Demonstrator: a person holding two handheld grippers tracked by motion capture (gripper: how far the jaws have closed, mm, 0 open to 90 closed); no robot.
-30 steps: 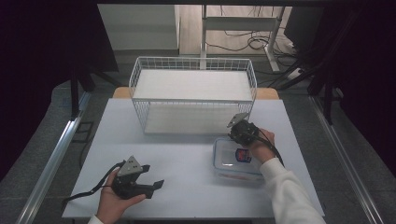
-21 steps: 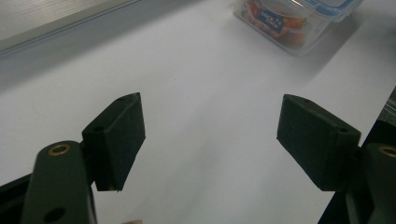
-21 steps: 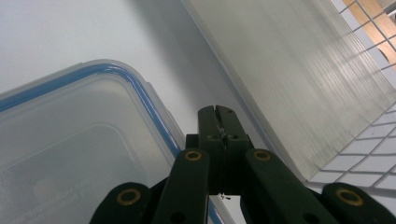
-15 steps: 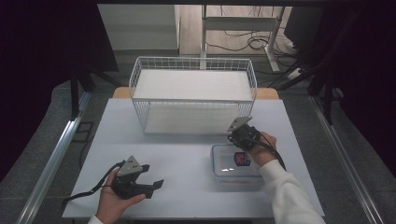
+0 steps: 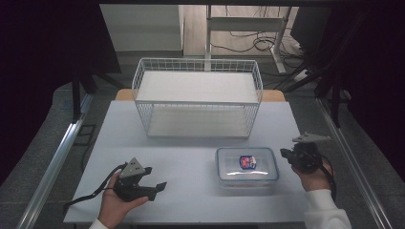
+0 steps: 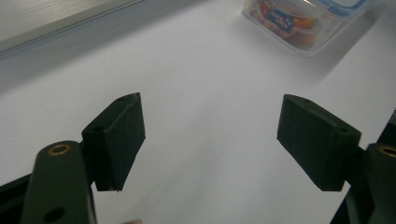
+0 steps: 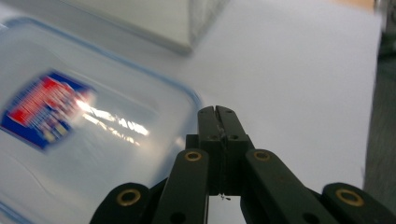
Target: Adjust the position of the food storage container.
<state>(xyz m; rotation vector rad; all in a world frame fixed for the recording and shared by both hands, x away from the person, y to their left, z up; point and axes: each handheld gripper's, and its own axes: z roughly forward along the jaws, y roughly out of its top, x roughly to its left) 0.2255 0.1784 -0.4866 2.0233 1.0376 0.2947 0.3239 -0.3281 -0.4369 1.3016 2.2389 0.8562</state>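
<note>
A clear plastic food container (image 5: 247, 164) with a blue-rimmed lid and a red and blue label lies on the white table (image 5: 191, 143), front right. My right gripper (image 5: 285, 153) hovers just off the container's right side, pointing left at it, jaws shut with nothing between them. The right gripper view has the shut tips (image 7: 217, 112) just off the lid's (image 7: 70, 130) corner. My left gripper (image 5: 154, 177) rests in a hand at the front left, open and holding nothing. In the left gripper view the open jaws (image 6: 210, 135) face the far-off container (image 6: 303, 18).
A white wire basket (image 5: 198, 98) stands at the back middle of the table, its corner (image 7: 154, 18) showing in the right gripper view. Bare tabletop lies between the left gripper and the container. Metal rails run along both sides of the table.
My right gripper has swung from above the container's far edge out to the right, clear of the lid. The left gripper has stayed where it was.
</note>
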